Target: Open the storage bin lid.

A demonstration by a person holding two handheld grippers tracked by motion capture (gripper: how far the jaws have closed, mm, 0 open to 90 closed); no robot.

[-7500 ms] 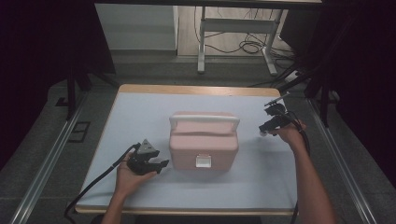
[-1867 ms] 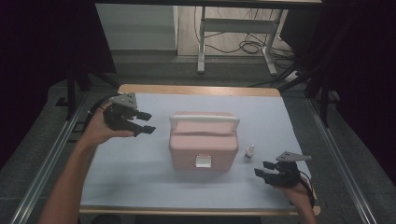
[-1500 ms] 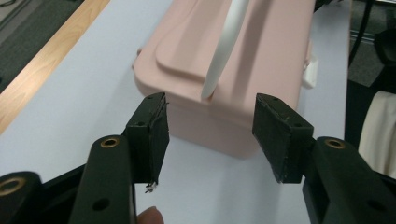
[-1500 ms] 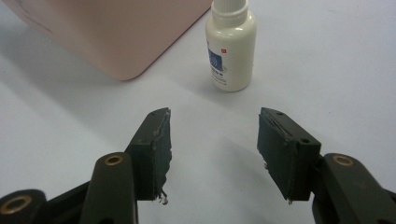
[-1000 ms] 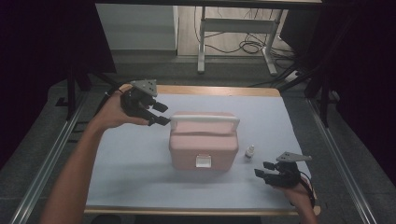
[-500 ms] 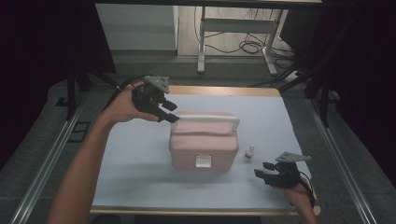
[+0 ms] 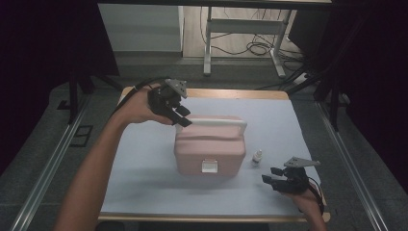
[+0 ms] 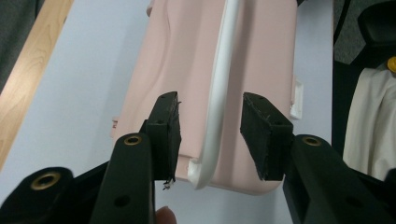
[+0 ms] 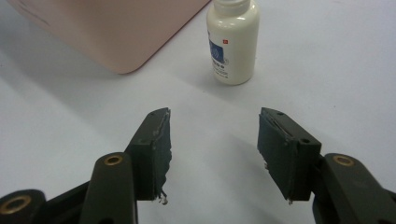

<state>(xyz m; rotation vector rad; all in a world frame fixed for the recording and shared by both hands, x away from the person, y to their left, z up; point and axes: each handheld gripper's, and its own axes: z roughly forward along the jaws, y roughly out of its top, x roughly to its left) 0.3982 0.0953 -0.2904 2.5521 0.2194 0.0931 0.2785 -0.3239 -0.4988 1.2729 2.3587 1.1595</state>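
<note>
The left gripper (image 7: 182, 117) hovers at 10 o'clock of the pink box (image 7: 209, 147), jaws apart astride its white handle (image 8: 219, 100). The right gripper (image 7: 274, 177) rests with jaws apart, near the small bottle (image 7: 258, 157).

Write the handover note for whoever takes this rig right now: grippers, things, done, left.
Left gripper: open, jaws astride the white handle at the left end of the pink box, not closed on it.
Right gripper: open, low over the table at the near right, holding nothing.
Small white bottle: upright on the table just right of the box, ahead of the right gripper.
Done: box sits mid-table, its front latch apparently closed.
Left: probably close on the handle; the bottle is untouched.
</note>
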